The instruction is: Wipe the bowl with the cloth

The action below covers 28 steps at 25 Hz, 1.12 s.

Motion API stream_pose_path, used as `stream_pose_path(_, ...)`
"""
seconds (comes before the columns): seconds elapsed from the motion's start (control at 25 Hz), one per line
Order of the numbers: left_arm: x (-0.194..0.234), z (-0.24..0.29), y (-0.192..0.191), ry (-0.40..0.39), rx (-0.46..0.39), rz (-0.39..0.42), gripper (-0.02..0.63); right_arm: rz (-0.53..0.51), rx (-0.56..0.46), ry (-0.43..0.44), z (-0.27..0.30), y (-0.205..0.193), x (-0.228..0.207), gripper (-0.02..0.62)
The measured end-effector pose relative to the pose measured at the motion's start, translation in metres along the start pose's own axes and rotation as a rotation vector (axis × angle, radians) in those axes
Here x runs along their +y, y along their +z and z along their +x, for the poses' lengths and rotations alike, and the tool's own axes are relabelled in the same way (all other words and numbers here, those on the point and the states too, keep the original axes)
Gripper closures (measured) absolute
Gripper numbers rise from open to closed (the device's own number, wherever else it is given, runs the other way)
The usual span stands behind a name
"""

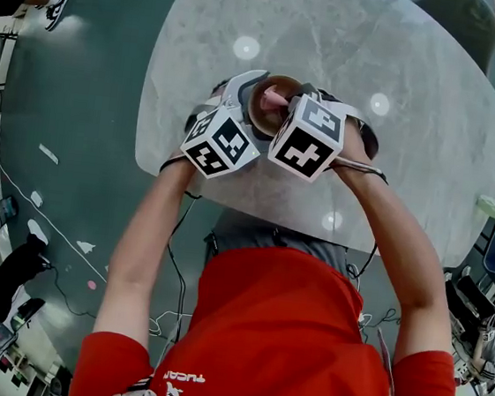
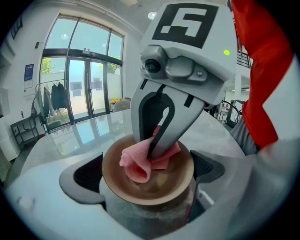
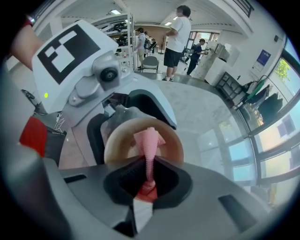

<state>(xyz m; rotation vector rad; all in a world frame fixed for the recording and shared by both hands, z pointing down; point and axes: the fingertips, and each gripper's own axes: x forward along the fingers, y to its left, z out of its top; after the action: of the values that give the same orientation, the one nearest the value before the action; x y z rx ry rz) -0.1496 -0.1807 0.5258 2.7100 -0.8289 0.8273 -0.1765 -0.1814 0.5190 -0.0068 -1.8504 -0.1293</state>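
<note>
A brown bowl (image 1: 263,91) (image 2: 165,188) (image 3: 116,139) is held above the table between the pads of my left gripper (image 1: 256,107) (image 2: 147,174), which is shut on its sides. A pink cloth (image 2: 135,163) (image 3: 149,138) lies bunched inside the bowl. My right gripper (image 1: 290,109) (image 3: 149,163) (image 2: 157,144) is shut on the cloth and reaches down into the bowl from above, pressing the cloth against the inner wall. In the head view both marker cubes hide most of the jaws, and only the bowl's far rim and a bit of pink show.
A pale marble table (image 1: 411,167) lies below the grippers. Several people (image 3: 178,29) stand far off by a chair (image 3: 150,63). Glass doors (image 2: 79,84) line the far wall. Cables (image 1: 162,321) trail on the floor beside the person.
</note>
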Motion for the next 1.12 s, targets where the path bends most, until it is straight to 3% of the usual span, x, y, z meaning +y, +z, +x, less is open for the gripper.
stream_pose_path(0.2, 0.001, 0.001, 0.000, 0.000, -0.001, 0.001, 0.028, 0.015, -0.030, 0.057, -0.001, 0.004, 0.014, 0.574)
stream_pose_path(0.88, -0.008, -0.005, 0.012, 0.014, -0.060, 0.008, 0.025, 0.106, -0.197, -0.020, -0.023, 0.006, 0.003, 0.574)
stream_pose_path(1.12, 0.004, -0.047, 0.035, 0.099, -0.169, -0.026, 0.028, 0.167, -0.293, -0.073, -0.056, 0.023, -0.004, 0.574)
